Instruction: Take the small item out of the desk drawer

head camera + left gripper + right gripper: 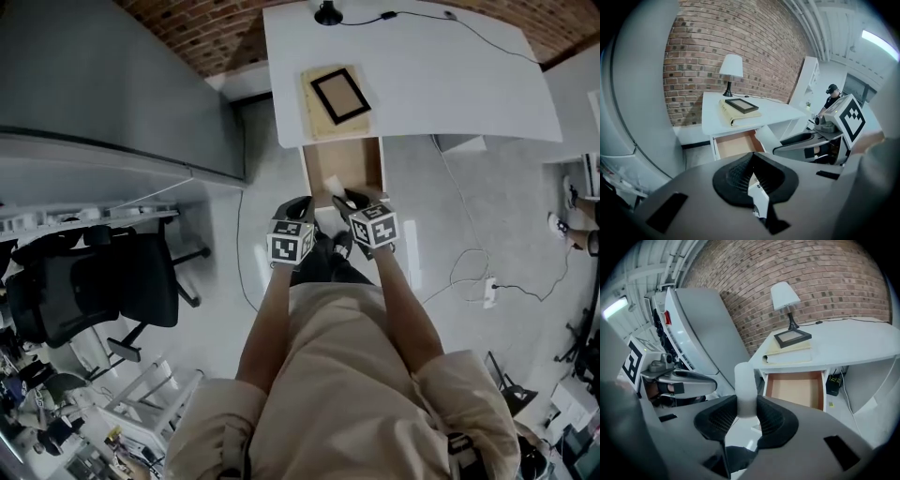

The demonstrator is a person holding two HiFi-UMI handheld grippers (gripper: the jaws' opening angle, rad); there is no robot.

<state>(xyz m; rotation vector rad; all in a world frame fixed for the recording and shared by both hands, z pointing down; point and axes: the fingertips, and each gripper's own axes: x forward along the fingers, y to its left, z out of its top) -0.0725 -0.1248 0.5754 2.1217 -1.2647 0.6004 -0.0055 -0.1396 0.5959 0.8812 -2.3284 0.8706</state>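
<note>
A white desk (422, 84) stands ahead with its drawer (342, 167) pulled open. The wooden drawer (794, 389) bottom shows bare in both gripper views, also drawer (736, 144). My right gripper (746, 404) is shut on a small white cylinder (745, 380) that stands up between its pads. It hangs in front of the drawer, right gripper (349, 199). My left gripper (752, 164) has its jaws closed together with nothing between them. It is held beside the right one, left gripper (298, 208).
On the desk lie a thick book with a black picture frame (336, 98) on top and a lamp (328, 13) at the back. An office chair (103, 281) and a grey cabinet (112, 84) stand to the left. Cables and a power strip (489, 291) lie on the floor to the right.
</note>
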